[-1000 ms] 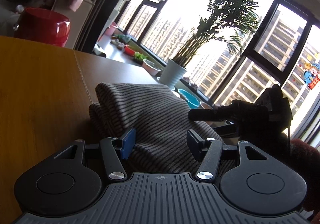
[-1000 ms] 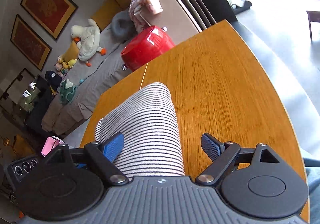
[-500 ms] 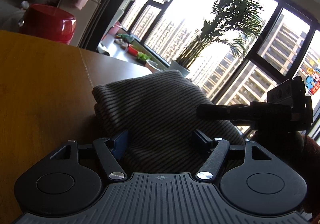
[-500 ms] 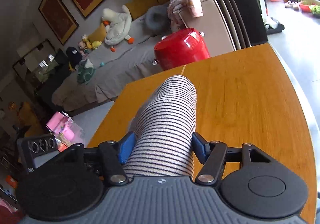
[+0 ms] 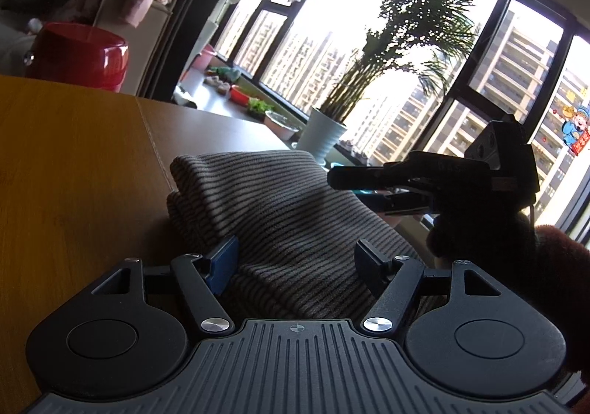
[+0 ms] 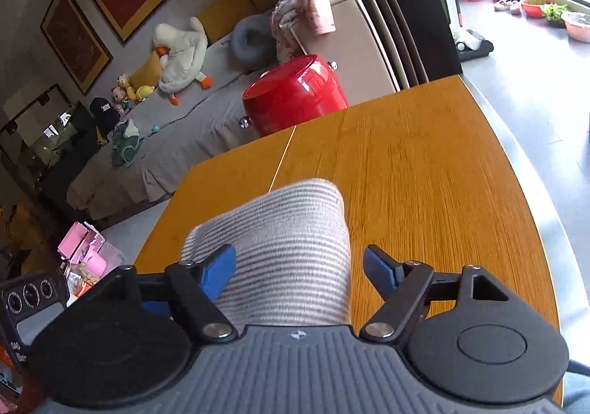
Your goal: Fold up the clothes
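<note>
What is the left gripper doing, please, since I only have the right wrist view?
Observer: The left gripper is open, with its fingers on either side of the folded striped garment.
Operator: Is the garment resting on the table there?
Observer: Yes, it lies on the wooden table, folded in layers, and a doubled edge shows at its left side.
Operator: What lies beyond it?
Observer: A potted palm stands by the window.
</note>
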### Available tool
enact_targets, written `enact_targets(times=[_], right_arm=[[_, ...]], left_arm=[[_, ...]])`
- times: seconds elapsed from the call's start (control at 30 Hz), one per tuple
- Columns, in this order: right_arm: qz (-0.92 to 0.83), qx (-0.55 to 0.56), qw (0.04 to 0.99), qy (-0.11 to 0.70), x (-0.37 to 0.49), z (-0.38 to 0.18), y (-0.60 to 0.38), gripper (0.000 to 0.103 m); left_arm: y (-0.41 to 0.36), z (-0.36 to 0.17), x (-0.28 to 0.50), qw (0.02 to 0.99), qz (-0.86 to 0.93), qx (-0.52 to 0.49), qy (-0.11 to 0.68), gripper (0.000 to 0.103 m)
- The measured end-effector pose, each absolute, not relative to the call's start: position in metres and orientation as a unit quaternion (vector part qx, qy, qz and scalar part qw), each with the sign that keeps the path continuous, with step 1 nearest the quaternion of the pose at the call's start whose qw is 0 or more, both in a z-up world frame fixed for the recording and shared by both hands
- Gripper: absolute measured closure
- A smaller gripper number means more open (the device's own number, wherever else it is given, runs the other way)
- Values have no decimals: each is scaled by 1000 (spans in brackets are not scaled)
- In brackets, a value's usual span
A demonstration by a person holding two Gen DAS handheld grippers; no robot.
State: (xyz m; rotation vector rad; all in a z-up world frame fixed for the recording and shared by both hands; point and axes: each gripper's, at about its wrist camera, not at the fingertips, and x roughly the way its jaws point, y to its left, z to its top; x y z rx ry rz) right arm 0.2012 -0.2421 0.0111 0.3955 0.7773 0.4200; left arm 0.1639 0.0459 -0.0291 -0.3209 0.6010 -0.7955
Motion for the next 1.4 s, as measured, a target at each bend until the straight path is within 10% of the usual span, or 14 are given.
enact_targets(times=[0.23,0.3,0.43,1.03,1.4], right_arm=[[222,187,867,405,245,3,-231,20],[238,171,874,387,239,14,-225,44],[284,142,888,332,216,44,-212,51],[215,142,899,355,166,24,-237,24],[220,147,898,351,133,5,-239,32]], left_arm=[[47,-31,163,869,-376,-151,286,28],[48,-32,160,868,-376,-154,286,28],[46,-33,159,868,-376,-149,288,15],[44,-30,156,871,-380,-138,280,17],[82,-24,165,863,-308,-234,326,17]])
